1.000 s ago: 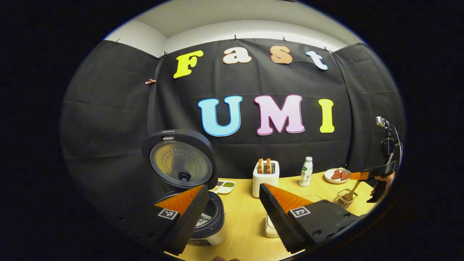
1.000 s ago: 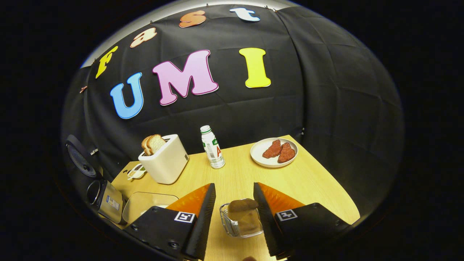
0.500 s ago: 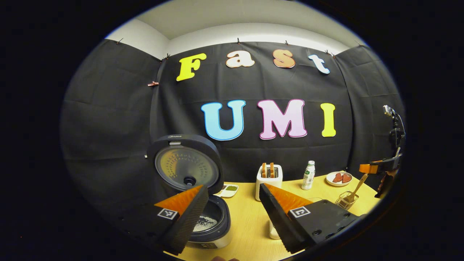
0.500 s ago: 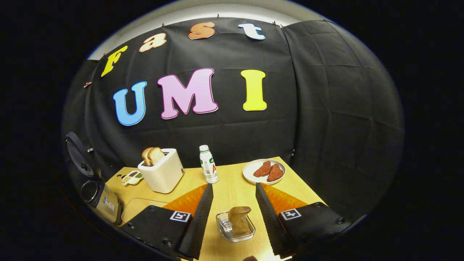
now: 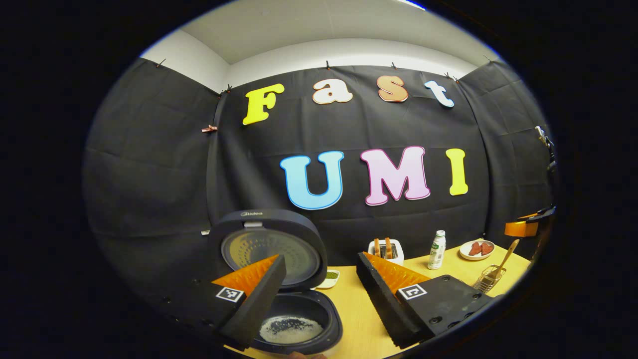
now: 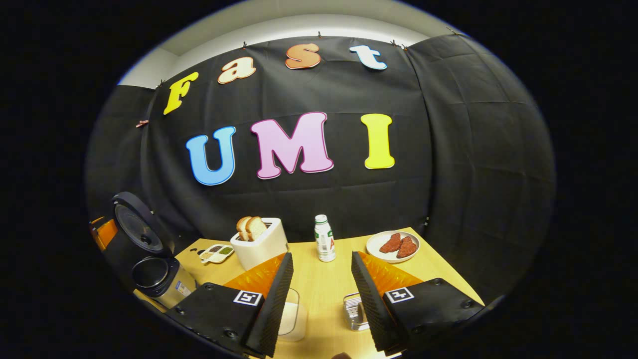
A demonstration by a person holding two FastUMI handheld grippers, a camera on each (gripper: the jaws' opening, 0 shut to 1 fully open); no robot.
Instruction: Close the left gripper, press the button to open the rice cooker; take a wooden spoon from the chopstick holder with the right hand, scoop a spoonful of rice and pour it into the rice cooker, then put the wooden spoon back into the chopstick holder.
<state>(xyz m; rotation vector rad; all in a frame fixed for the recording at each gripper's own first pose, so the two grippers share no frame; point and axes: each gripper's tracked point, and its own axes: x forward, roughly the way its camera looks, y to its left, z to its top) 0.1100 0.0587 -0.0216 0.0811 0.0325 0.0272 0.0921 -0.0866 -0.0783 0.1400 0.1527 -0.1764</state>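
Rice cooker (image 5: 294, 309): it stands at the left end of the table (image 5: 359, 319), lid (image 5: 269, 247) raised upright, a thin layer of rice (image 5: 291, 329) in the bottom of its pot. In the right gripper view I see it at the far left (image 6: 159, 279).
Wooden spoon (image 5: 506, 257): one, standing tilted in the chopstick holder (image 5: 490, 280), handle up.
Chopstick holder: one wire basket near the table's right end; in the right gripper view it sits on the table, partly behind one of my fingers (image 6: 355, 311).
My left gripper (image 5: 319, 299): fingers spread wide, holding nothing, hovering over the cooker's open pot and the table.
My right gripper (image 6: 321, 304): fingers spread apart, empty, touching nothing, above the holder; its far end also shows at the right edge of the left gripper view (image 5: 523, 227).
Clear container (image 6: 291, 314): one, on the table beside my right gripper's other finger.
Toaster (image 6: 259, 242): one, with two slices of bread.
Bottle (image 6: 325, 238): one, upright.
Plate (image 6: 394, 247): one, with two reddish pieces of food.
Small dish (image 6: 215, 253): one, divided, between cooker and toaster.
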